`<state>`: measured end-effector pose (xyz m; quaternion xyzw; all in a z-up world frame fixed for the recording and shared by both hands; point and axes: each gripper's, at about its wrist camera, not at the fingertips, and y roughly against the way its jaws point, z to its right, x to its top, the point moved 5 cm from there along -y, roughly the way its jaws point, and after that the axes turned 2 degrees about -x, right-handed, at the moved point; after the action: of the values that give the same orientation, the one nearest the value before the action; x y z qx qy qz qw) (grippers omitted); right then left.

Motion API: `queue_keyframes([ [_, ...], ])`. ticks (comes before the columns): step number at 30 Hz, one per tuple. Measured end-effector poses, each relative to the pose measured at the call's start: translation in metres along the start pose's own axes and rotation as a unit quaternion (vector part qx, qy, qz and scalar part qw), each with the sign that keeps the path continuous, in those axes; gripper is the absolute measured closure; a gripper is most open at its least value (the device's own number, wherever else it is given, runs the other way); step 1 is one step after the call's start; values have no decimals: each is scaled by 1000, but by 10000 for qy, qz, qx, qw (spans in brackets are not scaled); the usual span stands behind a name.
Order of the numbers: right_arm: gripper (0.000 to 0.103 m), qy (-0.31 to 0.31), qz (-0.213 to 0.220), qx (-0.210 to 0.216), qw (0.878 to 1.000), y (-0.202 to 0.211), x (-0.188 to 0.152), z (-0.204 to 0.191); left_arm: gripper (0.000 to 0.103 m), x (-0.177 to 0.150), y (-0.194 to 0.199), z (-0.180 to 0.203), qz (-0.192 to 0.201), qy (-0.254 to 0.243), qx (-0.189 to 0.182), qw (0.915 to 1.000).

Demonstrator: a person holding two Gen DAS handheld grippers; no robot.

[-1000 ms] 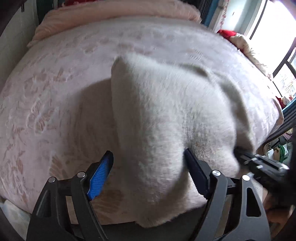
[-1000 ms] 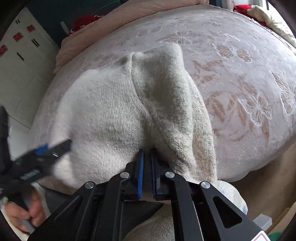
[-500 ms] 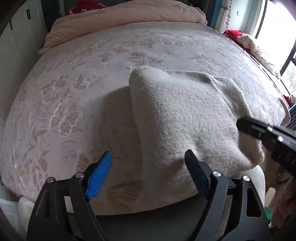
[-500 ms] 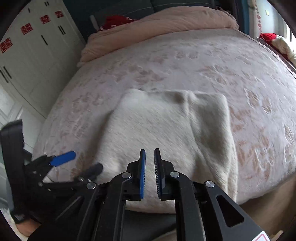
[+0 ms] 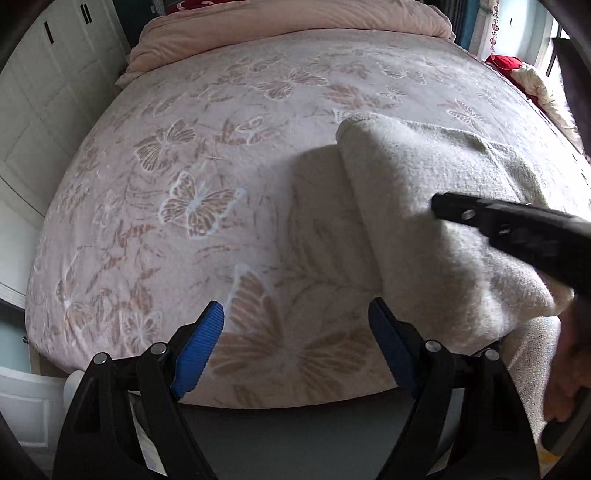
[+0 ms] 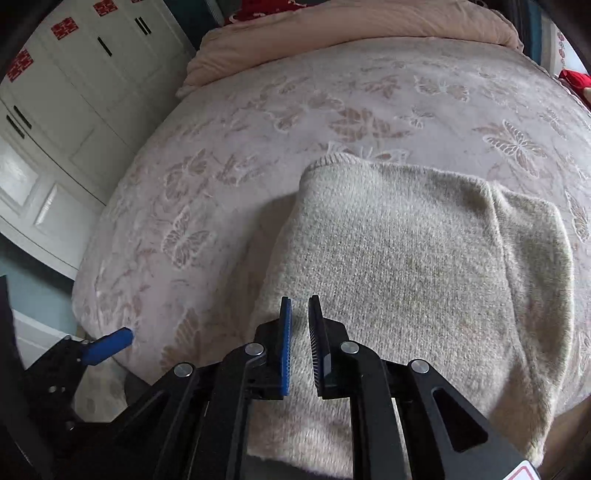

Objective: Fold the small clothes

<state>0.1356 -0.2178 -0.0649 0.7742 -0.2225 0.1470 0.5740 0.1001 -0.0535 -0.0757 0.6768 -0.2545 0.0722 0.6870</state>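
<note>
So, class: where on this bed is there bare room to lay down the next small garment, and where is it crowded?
Free: the butterfly bedspread between the folded cream sweater and the white wardrobe, and the stretch up to the pink duvet. Crowded: the near edge, where the sweater overhangs.

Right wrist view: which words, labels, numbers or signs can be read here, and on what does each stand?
None can be read.
Red paper signs on the white wardrobe doors: too small and blurred to read.
Red-edged sticker on the right gripper's frame: cut off, unreadable.
</note>
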Motion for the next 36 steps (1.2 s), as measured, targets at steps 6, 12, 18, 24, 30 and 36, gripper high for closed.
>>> queue_keyframes([
  [6,91,-340,-365,67,9987,-25,-33,20,25,1,-7,10,-49,-85,-51,9999],
  [12,91,-385,-174,398,9983,19,-32,12,24,0,-7,12,-89,-259,87,9996],
  [18,91,-170,-733,333,9966,-15,-68,1,24,-1,-11,9,-158,-175,149,9996],
  [24,93,-239,-666,458,9964,-12,-65,-1,23,-1,-2,10,-103,-253,258,9993],
  [30,81,-422,153,-214,9988,55,-63,43,20,5,8,10,30,22,-177,9998],
  [36,42,-1231,630,-1123,9840,79,-53,129,15,11,8,29,70,222,-731,9971],
])
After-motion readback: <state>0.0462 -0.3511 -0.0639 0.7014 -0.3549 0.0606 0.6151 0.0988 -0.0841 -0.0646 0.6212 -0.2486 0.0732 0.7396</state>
